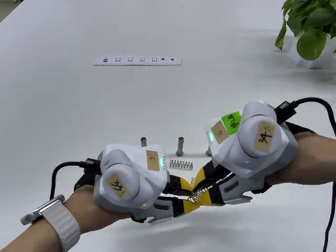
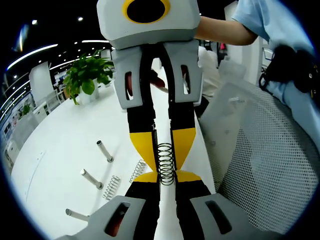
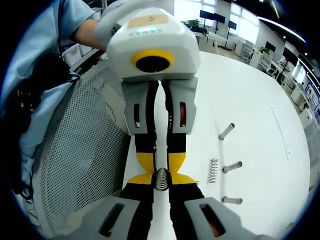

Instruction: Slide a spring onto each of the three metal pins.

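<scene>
Over the near edge of the white table [image 1: 79, 115], my left gripper [image 1: 190, 203] and right gripper [image 1: 202, 191] meet tip to tip. Between both pairs of yellow-tipped jaws a small steel spring [image 2: 165, 164] is pinched; it shows end-on [image 3: 161, 179] in the right gripper view. Three bare metal pins stand upright in a row just beyond: left pin [image 1: 143, 142], middle pin [image 1: 180, 146], right pin [image 1: 209, 152], which my right gripper partly hides. A loose spring [image 1: 181, 165] lies flat before the middle pin. A second loose spring [image 2: 139, 171] lies close to the jaws.
A white power strip [image 1: 137, 61] lies flat farther back on the table. A potted plant [image 1: 310, 26] stands at the far right corner. A mesh chair back [image 2: 260, 150] and the person's blue sleeve sit behind the table's near edge.
</scene>
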Tool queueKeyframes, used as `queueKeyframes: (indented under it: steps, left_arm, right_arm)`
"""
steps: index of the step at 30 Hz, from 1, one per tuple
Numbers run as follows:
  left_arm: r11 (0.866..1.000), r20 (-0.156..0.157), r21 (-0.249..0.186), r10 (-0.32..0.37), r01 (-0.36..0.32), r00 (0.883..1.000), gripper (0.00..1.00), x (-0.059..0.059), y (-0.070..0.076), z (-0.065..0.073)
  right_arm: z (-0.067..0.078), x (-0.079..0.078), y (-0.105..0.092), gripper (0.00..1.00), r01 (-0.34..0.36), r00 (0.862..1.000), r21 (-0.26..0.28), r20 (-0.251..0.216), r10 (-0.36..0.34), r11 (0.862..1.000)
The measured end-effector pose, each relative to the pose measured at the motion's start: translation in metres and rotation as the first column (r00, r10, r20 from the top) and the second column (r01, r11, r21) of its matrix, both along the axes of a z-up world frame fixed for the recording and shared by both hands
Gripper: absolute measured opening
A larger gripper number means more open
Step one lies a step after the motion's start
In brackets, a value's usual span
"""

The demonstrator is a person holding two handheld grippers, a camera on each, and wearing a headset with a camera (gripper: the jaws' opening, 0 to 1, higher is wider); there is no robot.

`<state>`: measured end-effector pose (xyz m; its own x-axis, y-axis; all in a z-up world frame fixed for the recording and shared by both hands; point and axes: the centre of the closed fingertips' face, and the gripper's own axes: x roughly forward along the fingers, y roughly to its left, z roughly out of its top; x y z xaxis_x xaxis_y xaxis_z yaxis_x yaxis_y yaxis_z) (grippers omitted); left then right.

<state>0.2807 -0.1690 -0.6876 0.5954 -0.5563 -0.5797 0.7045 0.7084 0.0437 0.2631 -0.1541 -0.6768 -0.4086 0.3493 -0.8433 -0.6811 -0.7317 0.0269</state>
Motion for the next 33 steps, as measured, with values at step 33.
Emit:
queueKeyframes:
  steps: [33]
  left_arm:
    - [0.869,-0.047,-0.223,0.442,-0.441,0.896,0.39,-0.025,0.055,0.001]
  right_arm:
    - [0.002,0.001,0.013,0.12,-0.043,0.999,-0.025,0.019,0.043,0.999]
